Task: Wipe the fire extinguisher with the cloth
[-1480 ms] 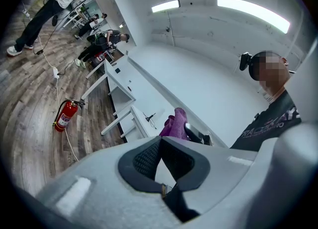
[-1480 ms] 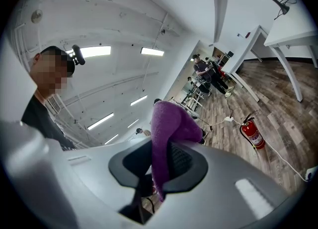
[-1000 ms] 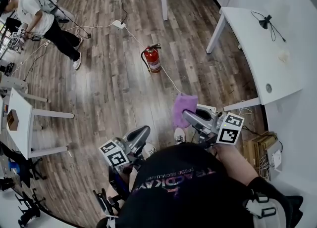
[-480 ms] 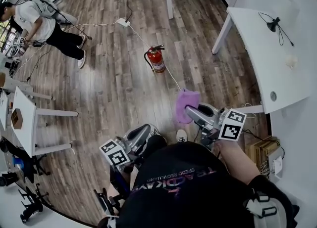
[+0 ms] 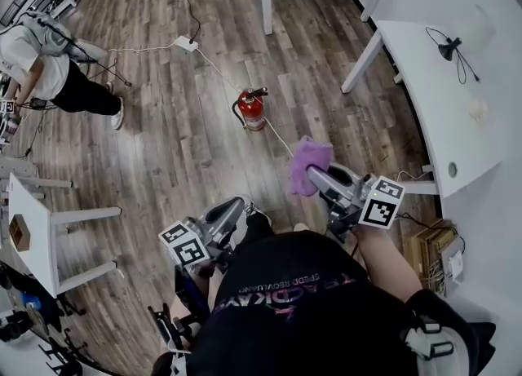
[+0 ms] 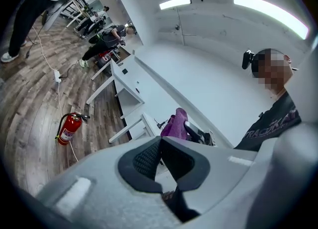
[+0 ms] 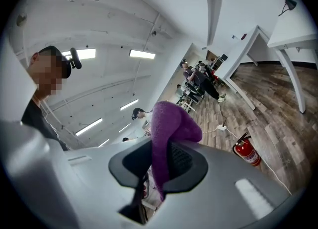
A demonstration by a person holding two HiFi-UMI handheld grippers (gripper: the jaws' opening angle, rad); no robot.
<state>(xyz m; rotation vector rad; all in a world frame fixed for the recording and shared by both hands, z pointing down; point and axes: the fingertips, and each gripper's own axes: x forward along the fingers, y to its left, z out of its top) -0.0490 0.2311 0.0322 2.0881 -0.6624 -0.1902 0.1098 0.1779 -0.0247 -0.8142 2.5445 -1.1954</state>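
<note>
Now closing in: right gripper (image 5: 314, 177) jaws clamp the cloth (image 5: 310, 158), left gripper (image 5: 238, 209) jaws together; fire extinguisher (image 5: 253, 110) ahead, nearer, unwiped.

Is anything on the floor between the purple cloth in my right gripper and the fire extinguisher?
Nothing blocks it: only bare wood floor and a thin white cable lie between the cloth and the fire extinguisher.

shirt print (image 5: 303, 299): we're reading it upside down, it's starting with "TRA", rest too warped
fire extinguisher label (image 5: 254, 113): we're squinting, way too small to read
</note>
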